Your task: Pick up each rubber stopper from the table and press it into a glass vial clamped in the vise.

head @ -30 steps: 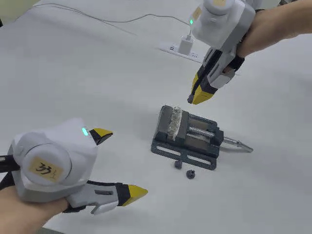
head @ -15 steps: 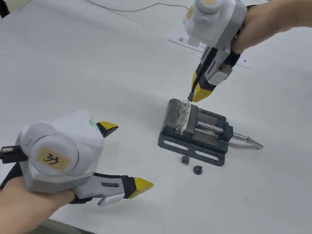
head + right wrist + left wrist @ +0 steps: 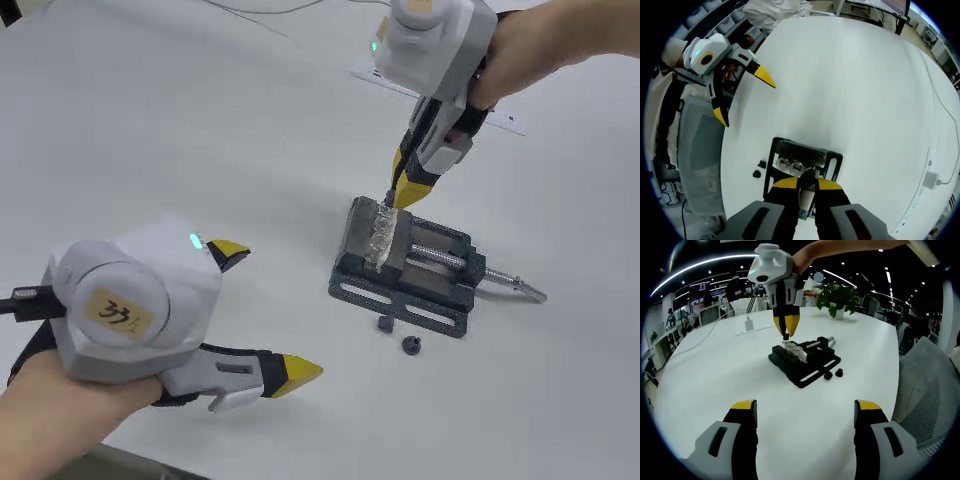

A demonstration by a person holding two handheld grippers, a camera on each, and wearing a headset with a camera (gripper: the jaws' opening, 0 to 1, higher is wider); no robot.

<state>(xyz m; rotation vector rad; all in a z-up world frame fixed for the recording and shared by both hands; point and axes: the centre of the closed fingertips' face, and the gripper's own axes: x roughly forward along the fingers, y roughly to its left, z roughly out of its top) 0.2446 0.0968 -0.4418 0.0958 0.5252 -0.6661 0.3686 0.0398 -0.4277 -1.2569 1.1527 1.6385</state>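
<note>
A dark vise (image 3: 436,283) stands on the white table and clamps a row of clear glass vials (image 3: 380,236). My right gripper (image 3: 394,198) points down at the far end of the row, shut on a dark rubber stopper (image 3: 785,335) just above a vial mouth. From its own camera, the right gripper (image 3: 807,184) hangs right over the vials (image 3: 791,164). Two loose stoppers (image 3: 385,323) (image 3: 411,345) lie in front of the vise. My left gripper (image 3: 268,310) hovers open at the near left, well apart from the vise (image 3: 810,367).
A white power strip (image 3: 505,120) with a plugged charger (image 3: 748,322) and cable lies behind the vise. A grey mesh chair (image 3: 927,390) stands off the table's edge. People and a potted plant (image 3: 837,297) are in the background.
My right gripper has come down and closer to the vise, from above its far side to just over the vials. The left gripper has stayed open in about the same place.
</note>
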